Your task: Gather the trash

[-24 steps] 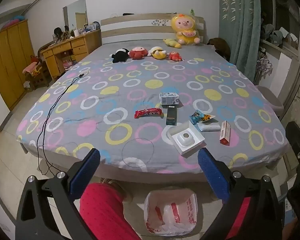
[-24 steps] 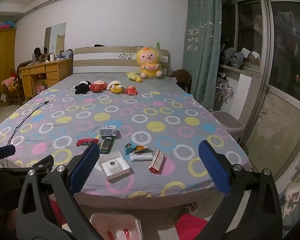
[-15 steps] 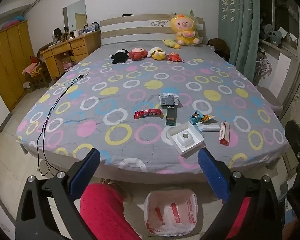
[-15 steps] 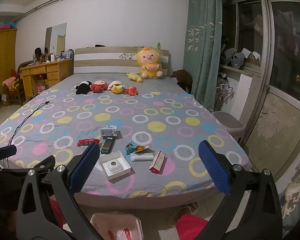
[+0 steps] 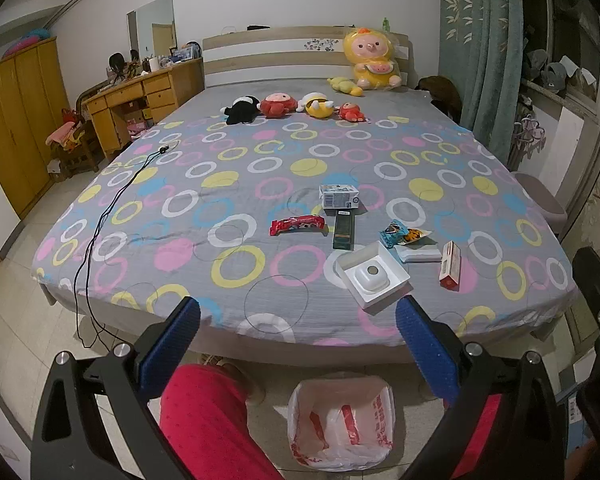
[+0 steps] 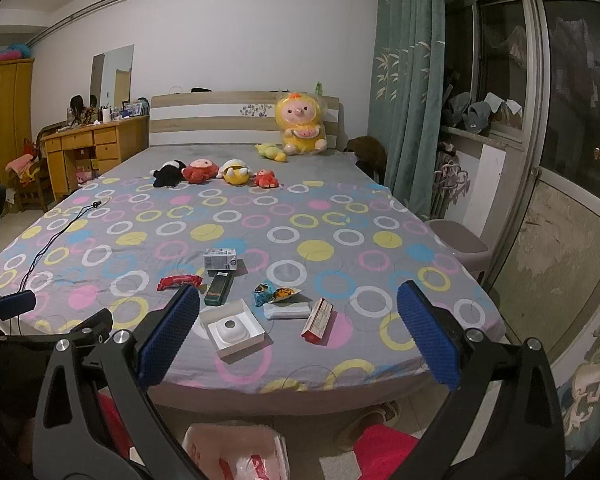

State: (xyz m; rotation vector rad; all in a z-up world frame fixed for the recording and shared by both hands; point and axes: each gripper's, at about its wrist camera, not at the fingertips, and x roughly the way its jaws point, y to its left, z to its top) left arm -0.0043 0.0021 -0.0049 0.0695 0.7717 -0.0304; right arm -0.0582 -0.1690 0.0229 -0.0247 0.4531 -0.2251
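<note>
Trash sits clustered near the bed's (image 5: pixel 148 216) foot edge: white box (image 5: pixel 372 276), red wrapper (image 5: pixel 298 225), dark box (image 5: pixel 343 229). Left gripper (image 5: pixel 298 354) and right gripper (image 6: pixel 298 330) both gape wide, empty. I'd grab the nearest box first. Left view shows the whole bin bag (image 5: pixel 340 420); right view clips it.

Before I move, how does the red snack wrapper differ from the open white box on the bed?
The red snack wrapper is flat, thin and crinkled; the open white box is rigid, square and holds a white insert. The wrapper lies farther up the bed; the box sits nearer the foot edge. Both rest on the bed, untouched.
</note>
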